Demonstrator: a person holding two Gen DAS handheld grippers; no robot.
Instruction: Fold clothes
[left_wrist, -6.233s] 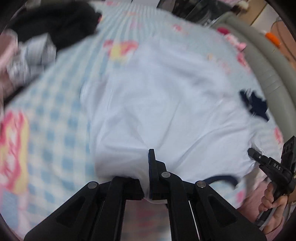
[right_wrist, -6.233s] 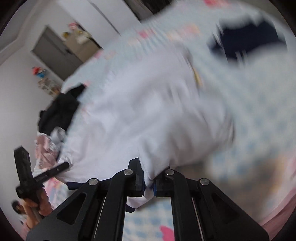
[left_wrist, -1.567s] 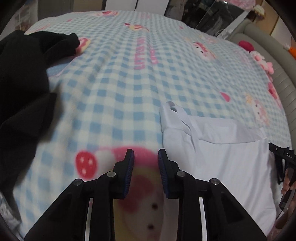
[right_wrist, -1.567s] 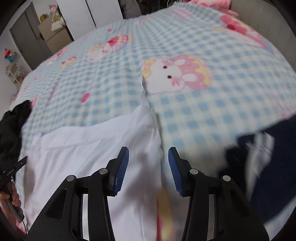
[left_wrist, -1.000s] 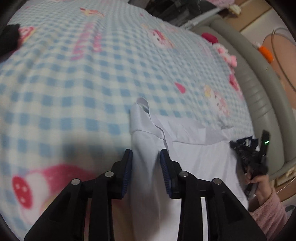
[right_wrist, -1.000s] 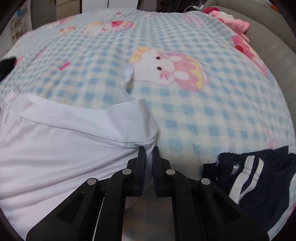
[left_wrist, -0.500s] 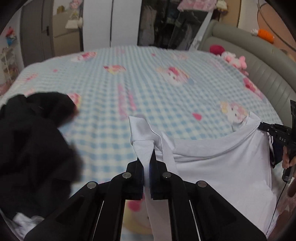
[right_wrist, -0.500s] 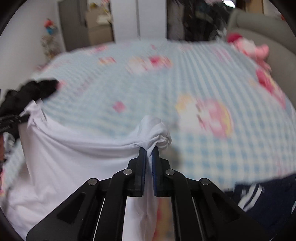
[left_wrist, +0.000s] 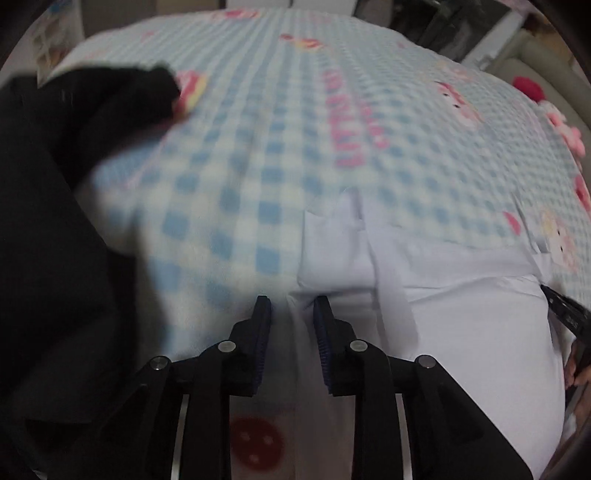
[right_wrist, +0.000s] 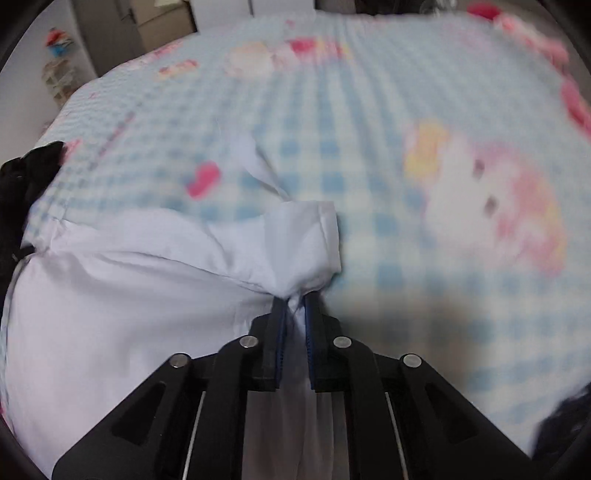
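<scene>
A white garment (left_wrist: 461, 332) lies spread on the blue checked blanket (left_wrist: 258, 129). My left gripper (left_wrist: 291, 301) hovers over its left corner. Its jaws are opening, and a strip of the white cloth runs between them without being pinched. In the right wrist view the white garment (right_wrist: 129, 314) fills the lower left. My right gripper (right_wrist: 293, 299) still pinches a bunched corner just below the short sleeve (right_wrist: 303, 236), though its jaws are starting to open. That right gripper (left_wrist: 565, 314) and the hand holding it show at the right edge of the left wrist view.
A heap of black clothing (left_wrist: 48, 221) lies left of the white garment, also visible as black clothing (right_wrist: 22, 173). A dark navy garment (right_wrist: 565, 417) sits at the lower right. A grey padded headboard (left_wrist: 546, 66) borders the bed.
Both grippers have swung down from holding the garment's corners up and laid its edge on the blanket. The left jaws have parted from the cloth; the right still pinches it.
</scene>
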